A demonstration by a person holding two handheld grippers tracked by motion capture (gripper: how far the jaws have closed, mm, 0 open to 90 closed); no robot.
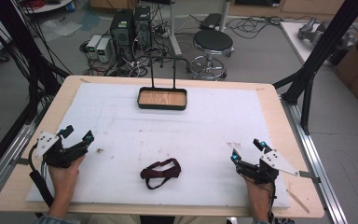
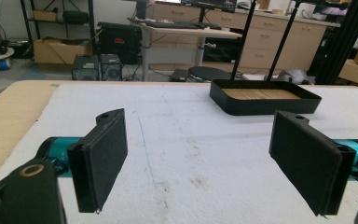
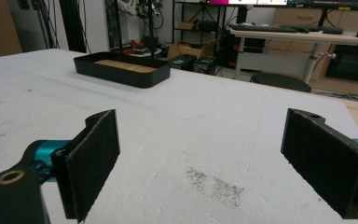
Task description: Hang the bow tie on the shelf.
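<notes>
Item: dark maroon strap loop [image 1: 160, 172], looks like a fabric band w/ a thicker padded front, lying flat on the white foam mat [image 1: 200, 135], lower centre of the high view, between my two hands and apart from both.
Feel: I judge it light, soft, floppy; it won't hold shape when lifted, the loose end will dangle. Fabric, so not slippery on the pads, not fragile.
Grip spot: I'd pinch the thick front part at the upper right of the loop; the thin strap at lower left is harder to catch off the foam.
Left gripper [image 1: 77, 134]: lower left of the high view, jaws spread wide, nothing btw them; in its own view the pads [image 2: 103, 156] stand well apart over bare mat.
Right gripper [image 1: 247, 150]: lower right, jaws spread too, empty; pads [image 3: 93, 161] wide apart.
Tray [image 1: 162, 99]: black w/ wood floor, upper centre, well apart from the strap, nothing in it.
Risk: strap may snag or slide on the foam if I come in too flat.
</notes>
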